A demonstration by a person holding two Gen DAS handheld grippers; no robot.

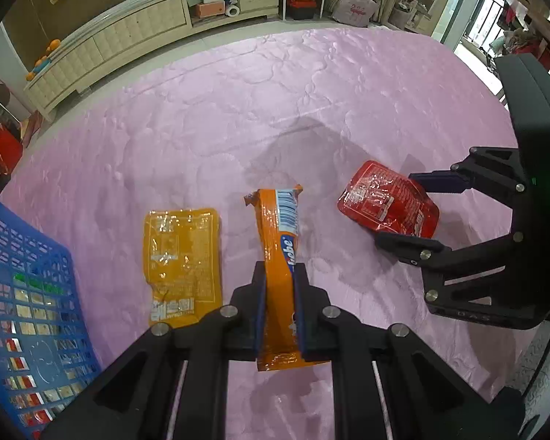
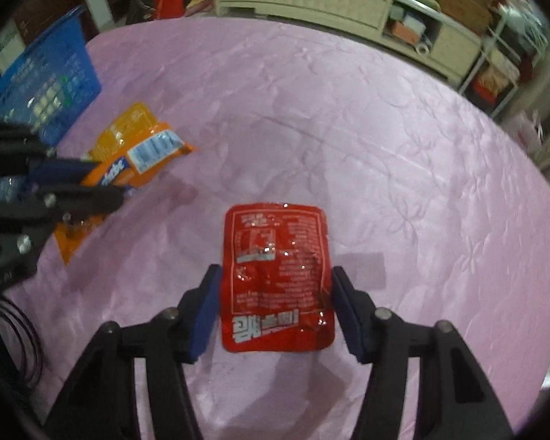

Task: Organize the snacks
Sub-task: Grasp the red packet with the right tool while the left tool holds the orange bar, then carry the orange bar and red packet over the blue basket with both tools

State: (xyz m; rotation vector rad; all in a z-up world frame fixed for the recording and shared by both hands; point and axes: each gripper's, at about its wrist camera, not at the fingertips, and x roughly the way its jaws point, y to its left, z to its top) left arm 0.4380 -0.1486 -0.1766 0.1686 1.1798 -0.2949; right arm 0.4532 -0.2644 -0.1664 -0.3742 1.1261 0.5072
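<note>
The blue basket (image 1: 29,293) waits at far left, likely the snacks' destination. A yellow packet (image 1: 183,267) lies flat beside it. The left gripper (image 1: 278,286) pinches the orange wrapper (image 1: 278,234) edgewise, ready for carrying. The right gripper (image 2: 275,308), spread, straddles the red packet (image 2: 277,278) lying flat on the pink cloth (image 2: 385,146).

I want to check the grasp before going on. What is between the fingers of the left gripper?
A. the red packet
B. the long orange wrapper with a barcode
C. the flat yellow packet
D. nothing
B: the left gripper has its fingers closed on the orange wrapper, while the yellow packet lies flat beside it and the red packet sits between the open fingers of the right gripper.
</note>
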